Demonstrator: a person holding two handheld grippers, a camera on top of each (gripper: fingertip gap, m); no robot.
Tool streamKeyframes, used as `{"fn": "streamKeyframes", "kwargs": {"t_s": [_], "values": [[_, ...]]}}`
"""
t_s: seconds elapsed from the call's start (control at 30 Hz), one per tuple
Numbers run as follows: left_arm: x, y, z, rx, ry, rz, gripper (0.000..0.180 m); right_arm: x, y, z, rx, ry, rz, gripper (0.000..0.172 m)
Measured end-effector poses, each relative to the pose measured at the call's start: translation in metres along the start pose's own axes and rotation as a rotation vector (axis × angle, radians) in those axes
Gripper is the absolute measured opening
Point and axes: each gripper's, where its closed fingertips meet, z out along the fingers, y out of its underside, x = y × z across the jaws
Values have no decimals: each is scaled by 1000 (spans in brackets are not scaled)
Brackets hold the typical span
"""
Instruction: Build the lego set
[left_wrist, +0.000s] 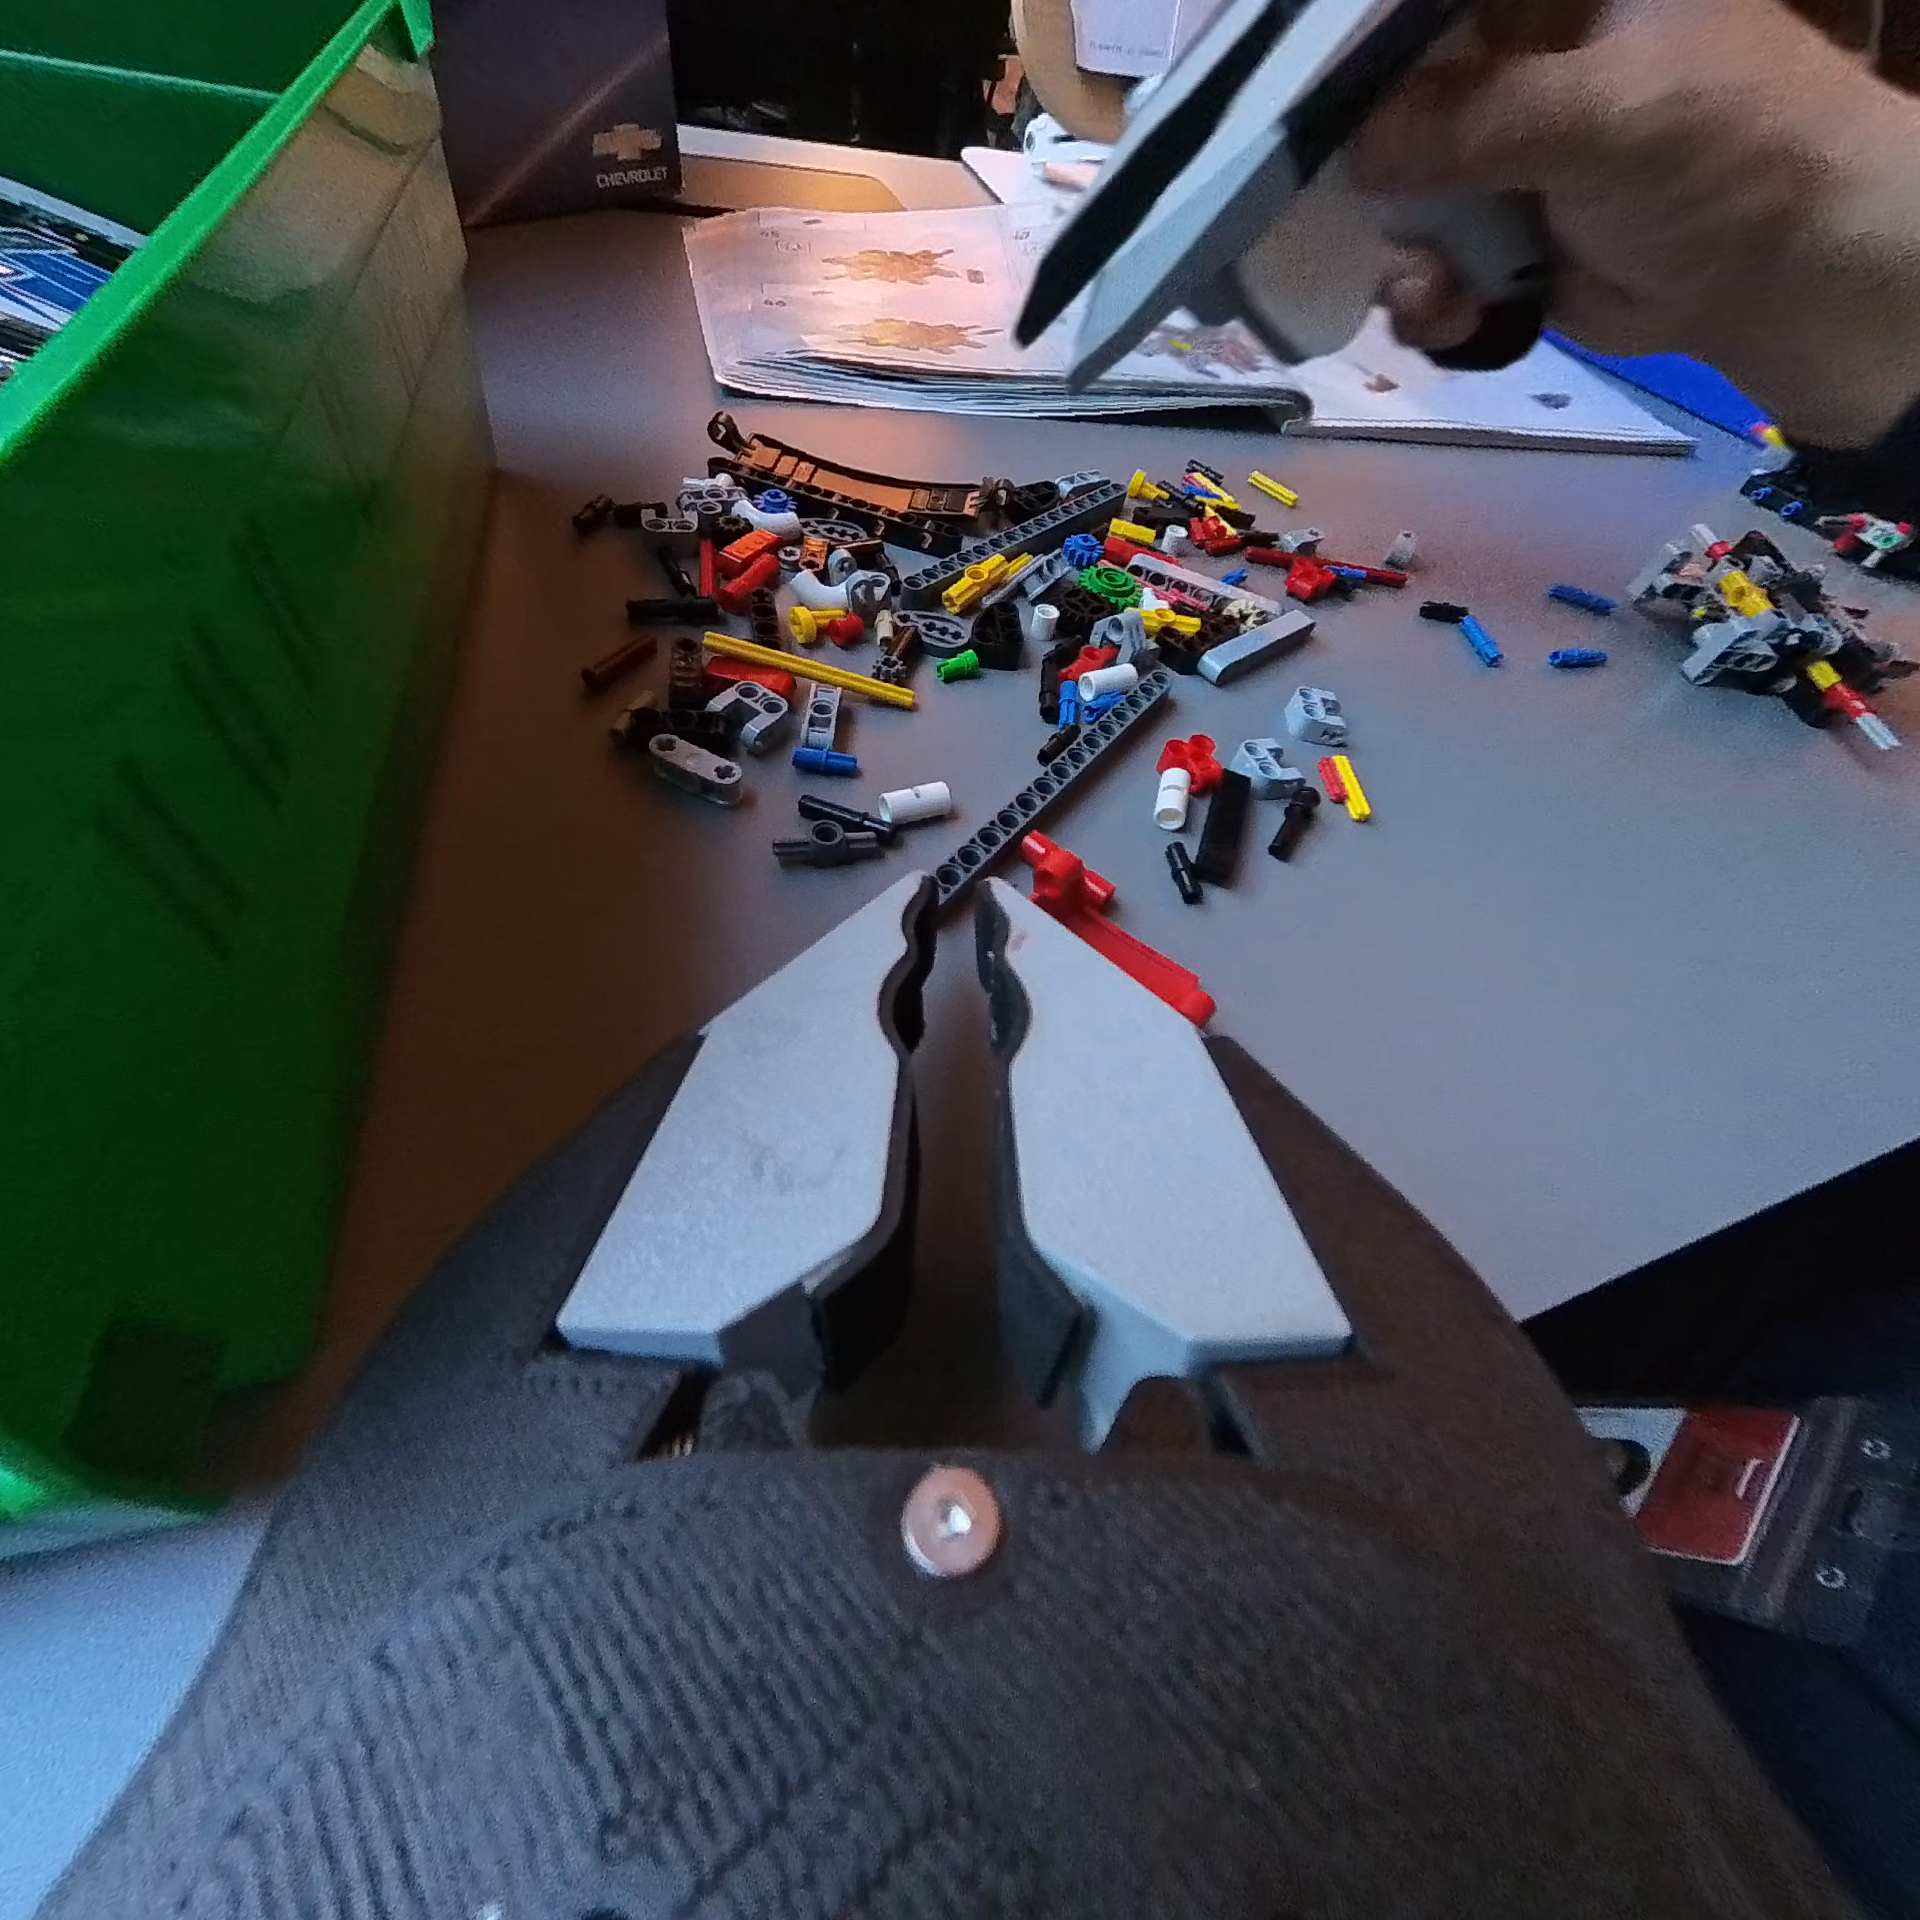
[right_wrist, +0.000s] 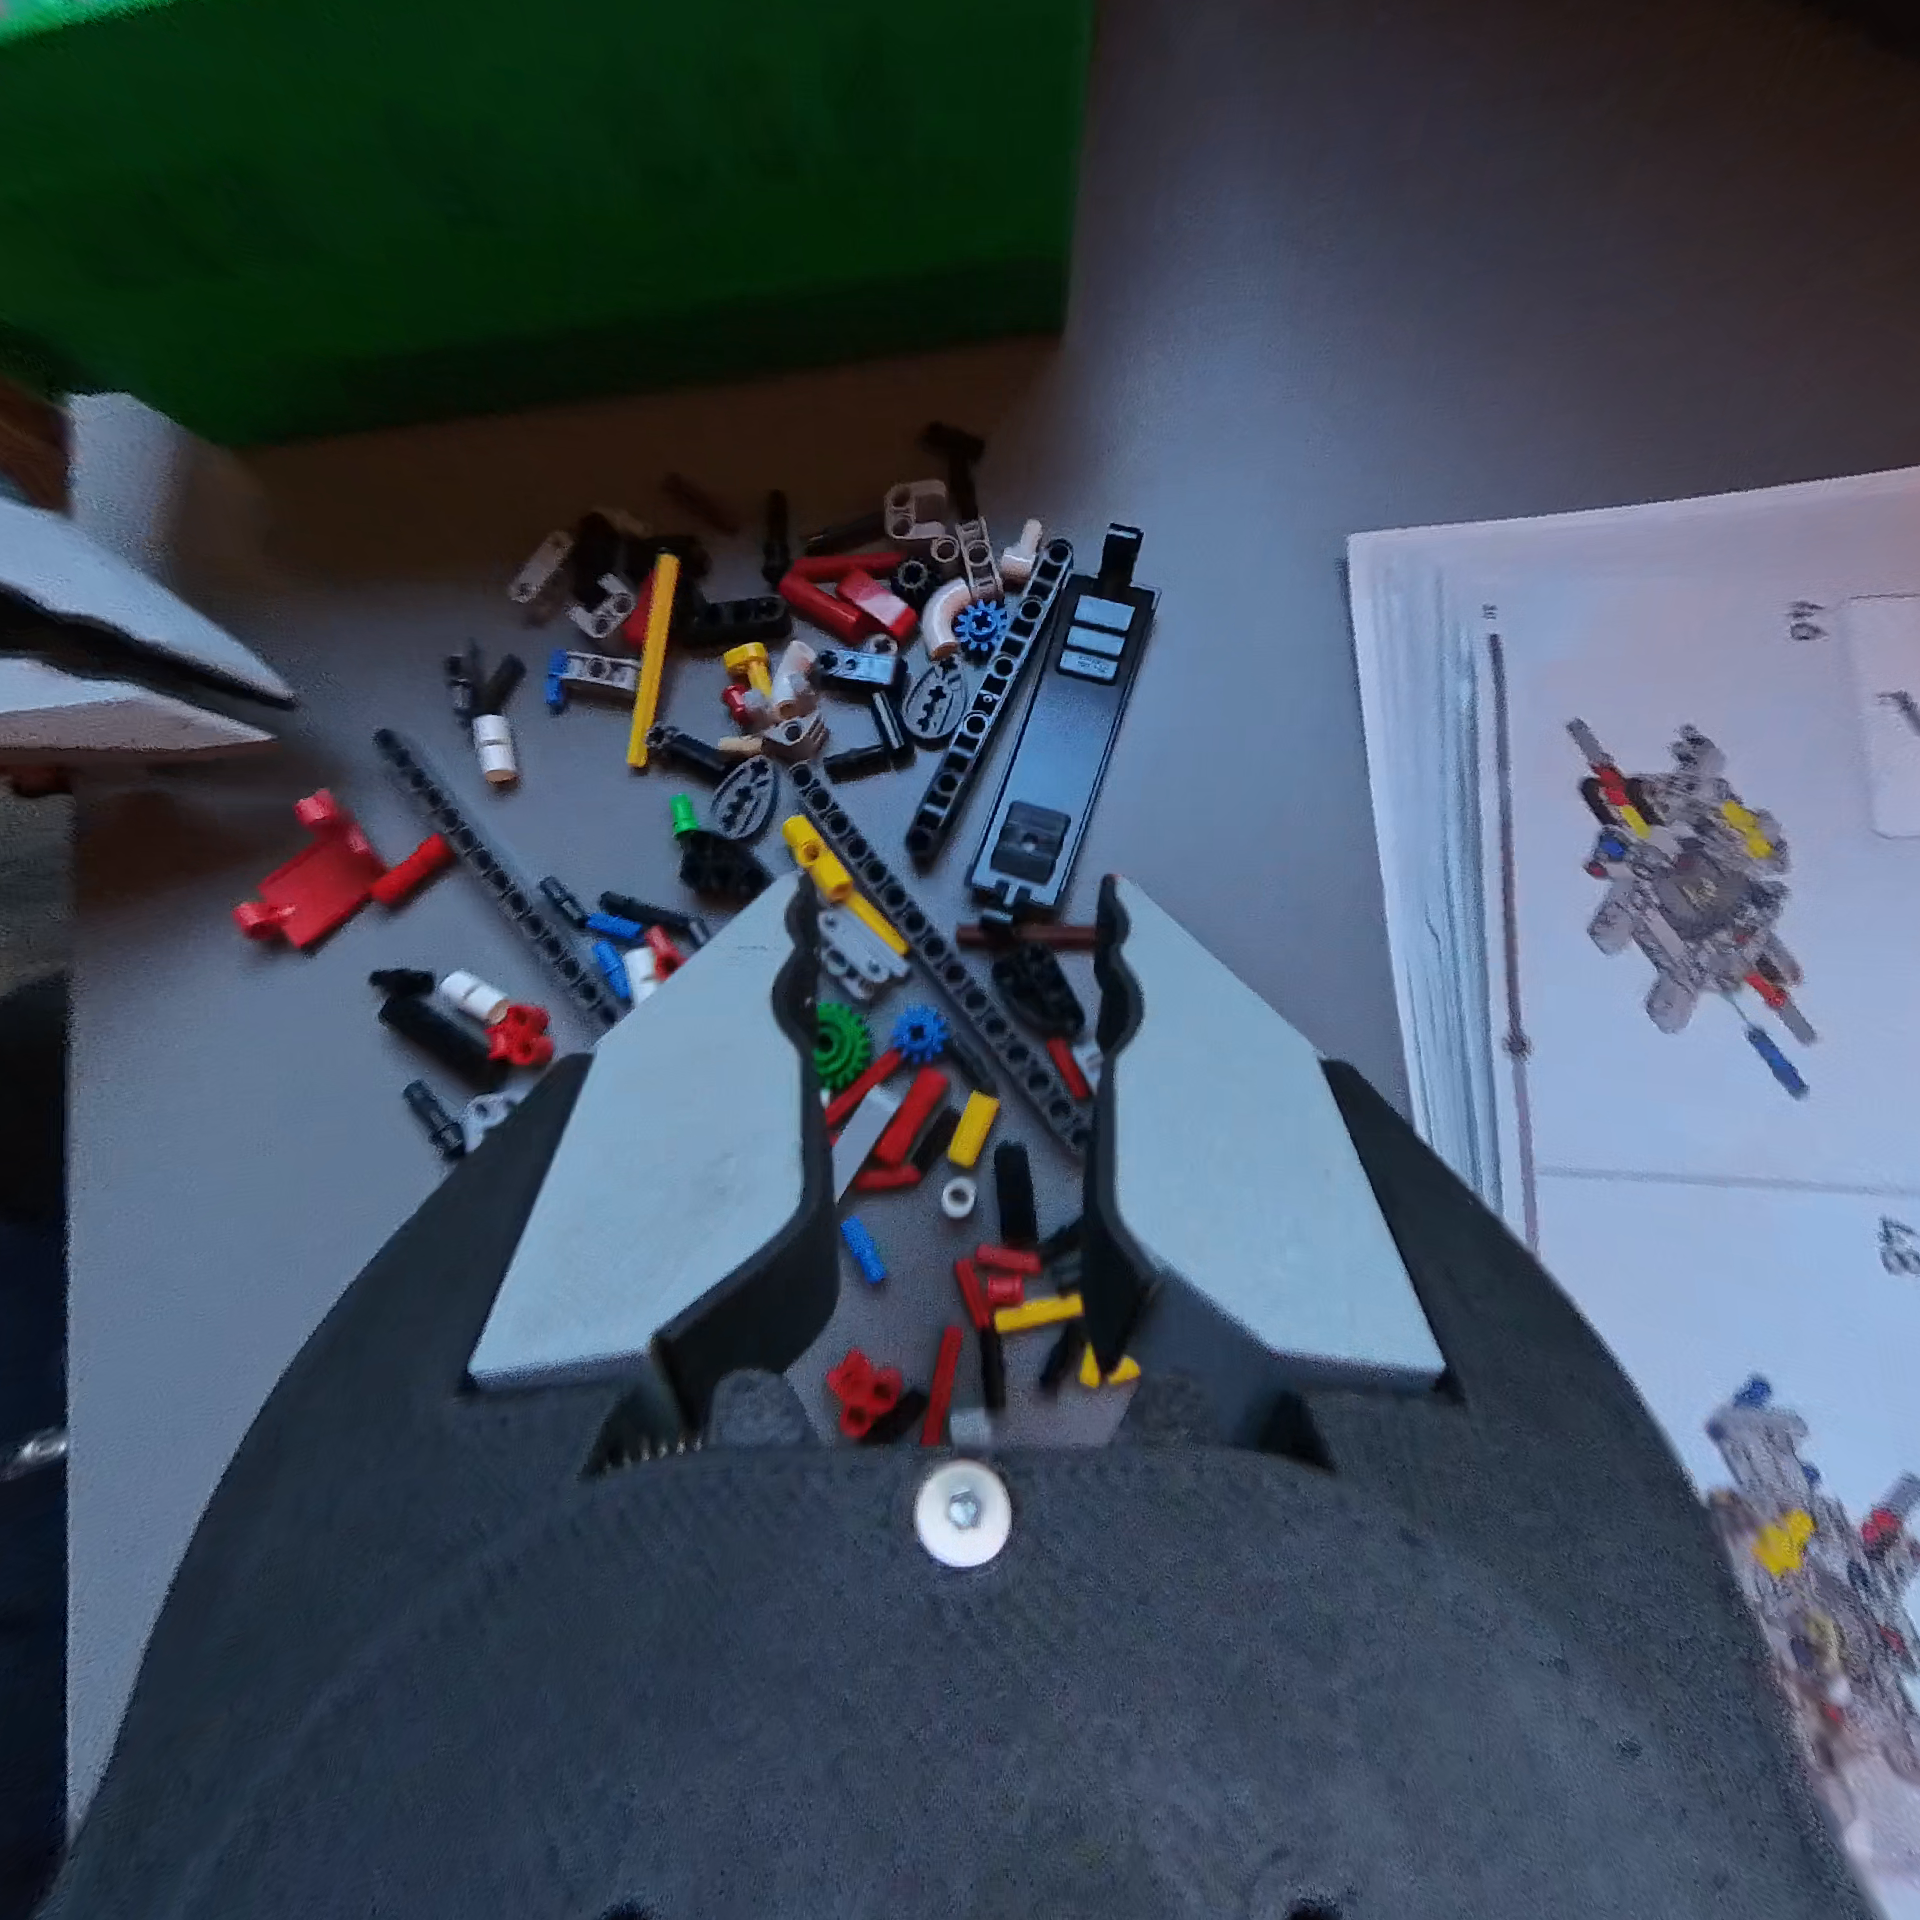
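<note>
a heap of small plastic building pieces (left_wrist: 935, 613) is spread on the grey table (left_wrist: 1507, 987), and every place here is told from that heap. at its near edge the left gripper (left_wrist: 954, 896) is held low, its fingers almost closed with only a narrow slit between them and nothing gripped; a long dark holed beam (left_wrist: 1049, 779) runs out of the heap to just before the tips, and a red piece (left_wrist: 1112, 935) lies just beside the right finger. over the heap the right gripper (right_wrist: 956, 894) is held with its fingers wide apart and nothing held, loose pieces seen between them. beyond the heap an open instruction booklet (left_wrist: 883, 301) is laid. to the heap's left a green bin (left_wrist: 208, 727) is stood. to its right a part-built model (left_wrist: 1766, 623) is set.
</note>
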Motion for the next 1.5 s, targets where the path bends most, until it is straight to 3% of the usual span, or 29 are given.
{"fn": "streamKeyframes", "kwargs": {"t_s": [0.23,0.53,0.6,0.63,0.83,1.07,1.2,1.37,1.5], "values": [[0,-1,-1,9,15,-12,5,21,9,47,-193,81,-33,55],[1,-2,-1,20,36,-45,5,18,9,51,-243,35,-52,50],[0,-2,-1,20,37,-48,5,21,9,51,-245,28,-48,42],[0,-2,-1,19,37,-50,4,21,10,49,-252,7,-37,27],[1,-2,-2,20,41,-54,4,26,17,44,-268,-56,39,7],[1,-2,-2,24,49,-68,4,20,12,33,-233,-51,23,43],[0,-3,-2,25,50,-72,4,17,23,40,-311,34,-59,56],[0,-2,-2,23,49,-72,4,3,20,44,-330,-42,-29,19],[1,-2,-2,23,50,-72,3,11,18,42,-334,-70,34,17]]}}
